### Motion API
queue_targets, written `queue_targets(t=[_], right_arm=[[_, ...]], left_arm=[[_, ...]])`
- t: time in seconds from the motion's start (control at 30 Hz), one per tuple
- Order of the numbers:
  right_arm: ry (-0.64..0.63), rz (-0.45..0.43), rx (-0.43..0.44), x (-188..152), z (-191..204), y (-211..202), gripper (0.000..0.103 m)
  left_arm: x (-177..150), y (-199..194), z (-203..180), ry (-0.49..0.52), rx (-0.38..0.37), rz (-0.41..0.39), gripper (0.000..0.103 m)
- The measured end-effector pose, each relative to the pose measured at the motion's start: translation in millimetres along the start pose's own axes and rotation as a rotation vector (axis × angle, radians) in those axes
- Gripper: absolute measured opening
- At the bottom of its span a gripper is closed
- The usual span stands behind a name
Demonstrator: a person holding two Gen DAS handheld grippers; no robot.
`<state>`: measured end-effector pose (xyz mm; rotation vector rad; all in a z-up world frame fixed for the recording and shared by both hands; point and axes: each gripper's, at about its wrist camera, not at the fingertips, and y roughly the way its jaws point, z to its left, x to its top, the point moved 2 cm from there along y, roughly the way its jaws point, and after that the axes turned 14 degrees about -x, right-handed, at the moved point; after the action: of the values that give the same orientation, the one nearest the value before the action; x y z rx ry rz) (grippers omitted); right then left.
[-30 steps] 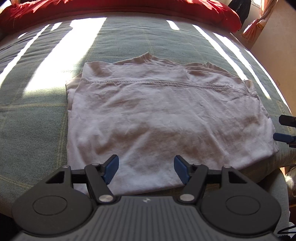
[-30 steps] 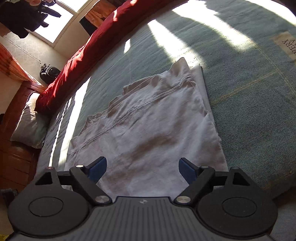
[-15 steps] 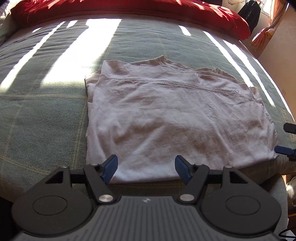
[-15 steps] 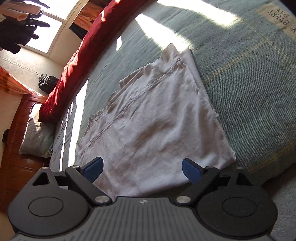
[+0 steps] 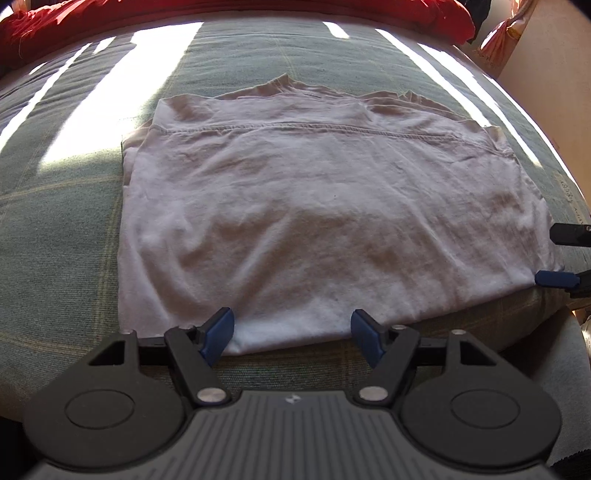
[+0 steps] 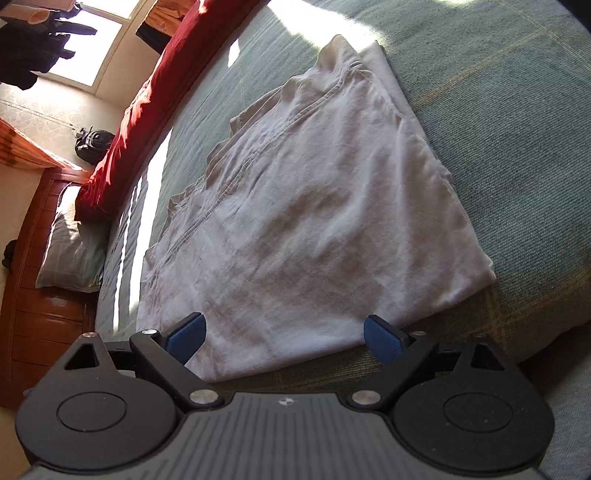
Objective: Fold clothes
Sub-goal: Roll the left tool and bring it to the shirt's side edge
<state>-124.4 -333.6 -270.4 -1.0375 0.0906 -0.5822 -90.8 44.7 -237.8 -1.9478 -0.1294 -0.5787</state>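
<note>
Covering most of both views, the bed [image 5: 66, 236] wears a grey-green woven bedspread [image 6: 517, 155] with a fine ribbed texture and thin yellowish lines crossing it in a wide check; bright strips of sunlight fall across its far half. Along the far edge lies a long, rumpled red quilt [image 5: 55, 22], soft and puffy. In the right wrist view a pale checked pillow [image 6: 70, 251] leans against a glossy reddish wooden headboard [image 6: 37, 295], and a black backpack [image 6: 94, 142] sits on the floor beyond it, near an orange curtain [image 6: 26, 151] and a sunlit window [image 6: 99, 48].

On the near part of the bedspread, close to the bed's edge, lies the white T-shirt [image 5: 325, 221], folded into a rough rectangle. Its cotton looks soft and creased, with shallow wrinkles and faint brownish shading across the middle. A stitched hem runs straight across the far part of the top layer, and a ribbed collar edge peeks out behind it. The near edge is a rounded fold.

The left gripper [image 5: 291, 330] hovers at that near edge, its black plastic arms ending in blue textured pads; the jaws are released, spread apart with the shirt's fold lying below and between them, not pinched. The right gripper [image 6: 284, 334] sits at the near edge towards the shirt's corner, its jaws spread very wide and likewise gripping nothing. Its blue tip also shows at the right rim of the left wrist view, just beside the shirt's corner.
</note>
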Motion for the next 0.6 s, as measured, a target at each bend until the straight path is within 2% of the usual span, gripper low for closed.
queue_targets(t=[0.13,0.27,0.4,0.6], right_arm=[[0.018,-0.053,0.004,7,-11,-18,0.095],[-0.013,-0.151,0.002,33,-1,-30,0.095],[-0.060,-0.211,-0.048,56,10,-24,0.096],[-0.072,-0.176,-0.116,58,5,-2,0.096]], left_arm=[[5,-13,-1,0.001,-0.008,-0.019,0.071],[20,-15,1,-0.009,0.004,-0.052,0.071],[33,-10,1,-0.016,-0.005,-0.080,0.071],[34,2,3,-0.025,0.005,-0.053,0.071]])
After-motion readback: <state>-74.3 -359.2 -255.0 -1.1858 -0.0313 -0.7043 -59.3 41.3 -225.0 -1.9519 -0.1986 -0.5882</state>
